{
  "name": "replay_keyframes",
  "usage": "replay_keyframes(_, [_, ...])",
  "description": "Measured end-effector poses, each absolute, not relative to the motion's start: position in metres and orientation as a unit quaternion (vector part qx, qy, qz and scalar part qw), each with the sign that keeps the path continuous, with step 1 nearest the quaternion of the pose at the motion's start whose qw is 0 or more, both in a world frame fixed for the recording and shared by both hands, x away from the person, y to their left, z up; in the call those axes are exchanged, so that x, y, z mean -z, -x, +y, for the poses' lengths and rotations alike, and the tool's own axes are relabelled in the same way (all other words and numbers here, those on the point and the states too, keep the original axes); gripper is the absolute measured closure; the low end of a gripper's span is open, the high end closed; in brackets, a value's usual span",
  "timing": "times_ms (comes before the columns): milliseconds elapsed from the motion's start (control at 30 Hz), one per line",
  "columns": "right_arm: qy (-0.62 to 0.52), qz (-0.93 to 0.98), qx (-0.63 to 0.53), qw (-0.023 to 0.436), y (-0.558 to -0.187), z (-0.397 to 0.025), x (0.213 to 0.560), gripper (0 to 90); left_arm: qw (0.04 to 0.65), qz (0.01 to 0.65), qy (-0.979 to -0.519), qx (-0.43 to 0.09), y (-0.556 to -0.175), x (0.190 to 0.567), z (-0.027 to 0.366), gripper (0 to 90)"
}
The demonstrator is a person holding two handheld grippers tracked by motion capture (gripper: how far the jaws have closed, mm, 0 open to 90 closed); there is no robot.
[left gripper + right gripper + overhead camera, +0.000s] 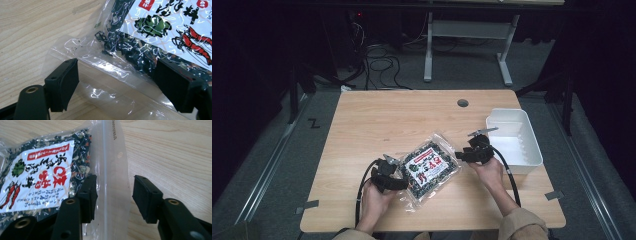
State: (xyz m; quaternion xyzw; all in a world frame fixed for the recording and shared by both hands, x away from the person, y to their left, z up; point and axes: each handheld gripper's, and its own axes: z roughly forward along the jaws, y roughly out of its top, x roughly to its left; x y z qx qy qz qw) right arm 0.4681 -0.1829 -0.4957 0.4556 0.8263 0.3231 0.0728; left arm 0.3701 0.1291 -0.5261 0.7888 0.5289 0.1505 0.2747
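The bag's [430, 170] label print is too small to read from the high view.

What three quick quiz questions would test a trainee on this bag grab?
1. True or false: the left gripper is shut on the bag.
2. Which part of the bag lies between the fingers of the right gripper: A label, B clear sealed edge, C dark contents?
3. What stands on the table past the right gripper?

Key: 1 false, open astride the clear edge. 2 B. 3 The white bin.
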Motion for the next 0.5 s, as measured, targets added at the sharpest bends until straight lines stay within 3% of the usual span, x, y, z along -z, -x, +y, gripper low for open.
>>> replay_keyframes(167, [-0.46,0.824,-0.327,0.038,-0.4745,-0.1815,0.5054,65.7,0.278,0.528,-0.789,-0.149,-0.3692,0.5268,0.1298,20.3])
replay_keyframes(500, [-0.43,0.834,-0.343,0.033,-0.4699,-0.1737,0.5014,84.8,0.278,0.526,-0.79,-0.147,-0.3696,0.5271,0.1302,20.2])
